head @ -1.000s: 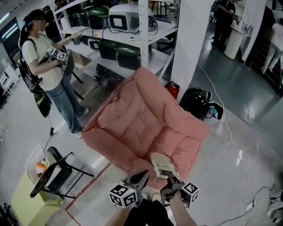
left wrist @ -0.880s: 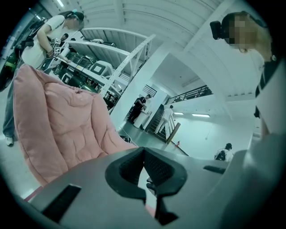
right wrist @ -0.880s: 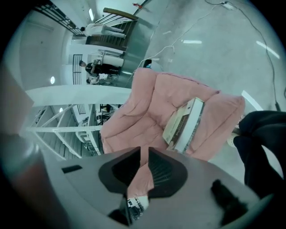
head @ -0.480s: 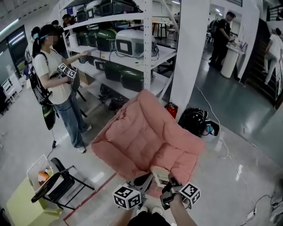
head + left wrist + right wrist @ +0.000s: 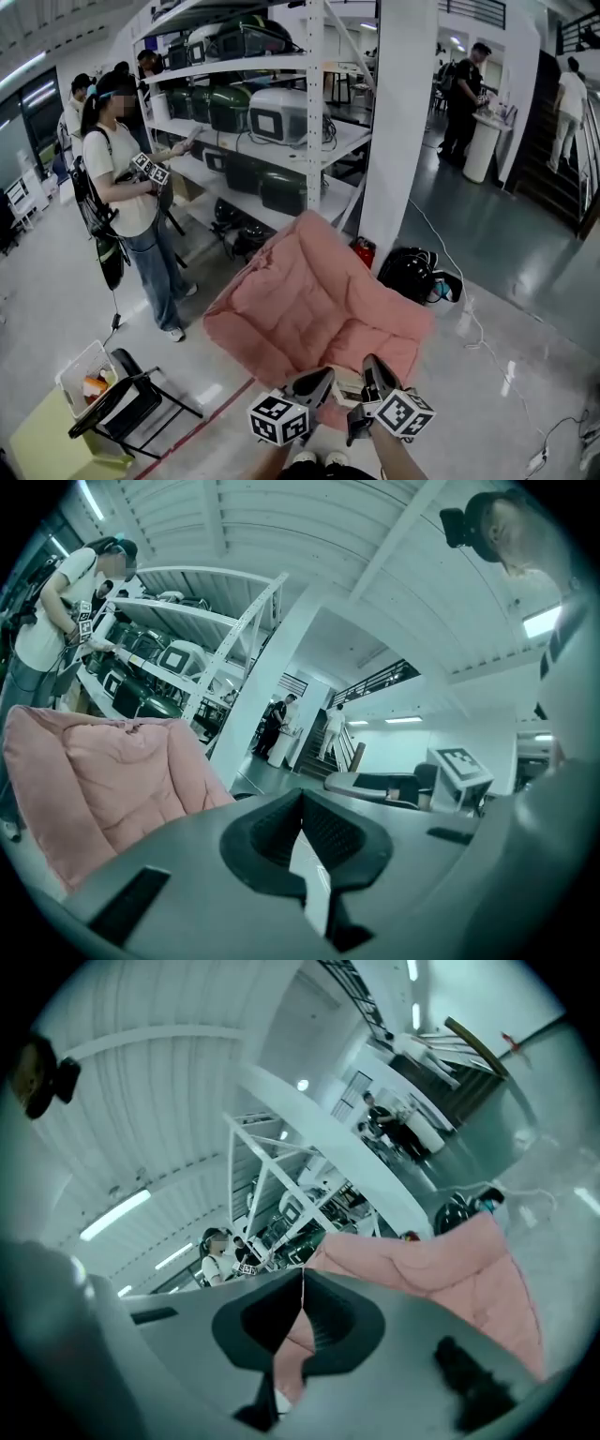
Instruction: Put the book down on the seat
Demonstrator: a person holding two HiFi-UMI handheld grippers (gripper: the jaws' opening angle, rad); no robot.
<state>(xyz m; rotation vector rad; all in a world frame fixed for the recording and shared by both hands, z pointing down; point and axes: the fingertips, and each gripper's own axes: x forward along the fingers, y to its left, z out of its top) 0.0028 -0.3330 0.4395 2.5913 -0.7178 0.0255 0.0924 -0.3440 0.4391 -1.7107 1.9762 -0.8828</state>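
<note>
The pink padded seat fills the middle of the head view and shows in the left gripper view and the right gripper view. A pale strip of the book lies at the seat's front edge, between my two grippers and mostly hidden by them. My left gripper hovers above that edge, shut with nothing in it. My right gripper is beside it, also shut and empty, clear of the book.
A person stands at the left by metal shelving loaded with monitors. A white pillar rises behind the seat, with a black backpack at its foot. A black folding chair and a white basket stand at lower left.
Both grippers have risen, the right one more, and it rolled. The right gripper has left the book, which stays on the seat's front. The head view has tilted upward.
</note>
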